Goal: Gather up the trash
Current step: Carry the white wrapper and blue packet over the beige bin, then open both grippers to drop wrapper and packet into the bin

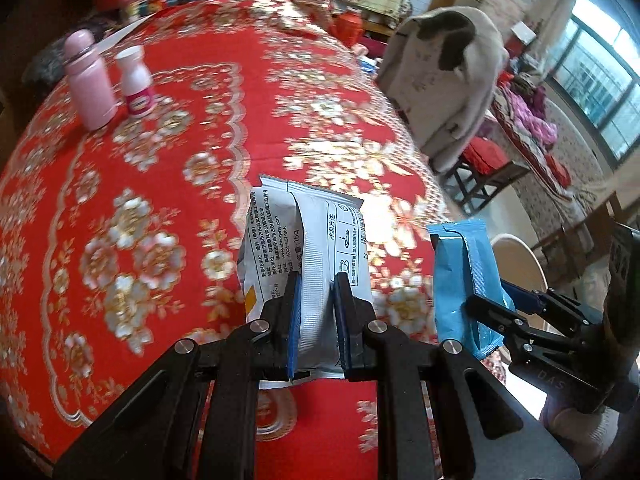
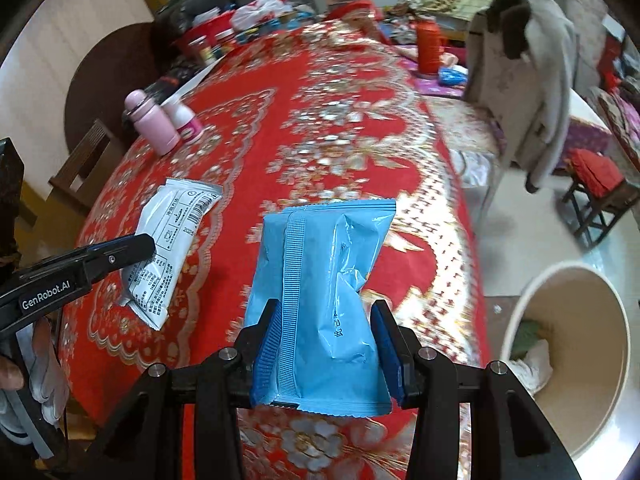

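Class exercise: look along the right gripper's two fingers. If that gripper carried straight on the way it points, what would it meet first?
Probably the red floral tablecloth. The right gripper is shut on the blue packet and points down over the table's edge region; depth is unclear. The bin sits off to the right, not on that line.

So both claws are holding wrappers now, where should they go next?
Probably carry the blue packet in the right claw over the cream bin beside the table, since that bin stands open with rubbish already inside. The left claw with the white packet could follow.
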Demonstrator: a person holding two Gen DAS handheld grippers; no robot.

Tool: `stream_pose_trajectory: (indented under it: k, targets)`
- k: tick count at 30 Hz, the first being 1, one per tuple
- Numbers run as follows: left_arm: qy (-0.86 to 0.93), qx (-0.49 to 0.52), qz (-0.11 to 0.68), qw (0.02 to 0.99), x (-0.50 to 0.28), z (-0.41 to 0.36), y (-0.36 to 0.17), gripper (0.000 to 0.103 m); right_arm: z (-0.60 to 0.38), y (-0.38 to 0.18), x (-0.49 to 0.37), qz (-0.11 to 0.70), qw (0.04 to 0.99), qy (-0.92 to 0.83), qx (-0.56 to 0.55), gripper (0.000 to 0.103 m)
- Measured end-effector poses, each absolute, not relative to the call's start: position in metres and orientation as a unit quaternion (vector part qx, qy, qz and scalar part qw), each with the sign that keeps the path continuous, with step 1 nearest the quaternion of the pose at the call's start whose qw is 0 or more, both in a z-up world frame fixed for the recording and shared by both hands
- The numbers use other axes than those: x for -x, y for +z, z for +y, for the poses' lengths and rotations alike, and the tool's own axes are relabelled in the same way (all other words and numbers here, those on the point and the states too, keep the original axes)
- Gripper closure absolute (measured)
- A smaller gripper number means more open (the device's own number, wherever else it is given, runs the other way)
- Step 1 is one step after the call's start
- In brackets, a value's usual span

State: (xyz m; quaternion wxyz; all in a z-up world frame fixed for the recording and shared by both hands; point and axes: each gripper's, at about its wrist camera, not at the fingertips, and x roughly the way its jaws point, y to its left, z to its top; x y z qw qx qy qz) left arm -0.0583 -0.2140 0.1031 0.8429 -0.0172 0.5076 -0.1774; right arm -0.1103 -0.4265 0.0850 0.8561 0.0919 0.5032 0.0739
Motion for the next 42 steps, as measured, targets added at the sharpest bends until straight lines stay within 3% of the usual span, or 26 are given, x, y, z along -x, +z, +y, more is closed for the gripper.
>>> stream_pose_trajectory:
  k: [29, 42]
  targets:
    - [-0.358, -0.068, 0.53, 0.766, 0.102, -0.448, 0.078, 0.09, -0.632, 0.05, 0.219, 0.513, 0.82, -0.141, -0.212, 0.059]
    - [-0.367, -0.077, 0.549, 0.747, 0.099, -0.508, 0.05, 0.09, -0.675, 0.031, 0.231, 0.524, 0.804, -0.165, -0.225, 0.059]
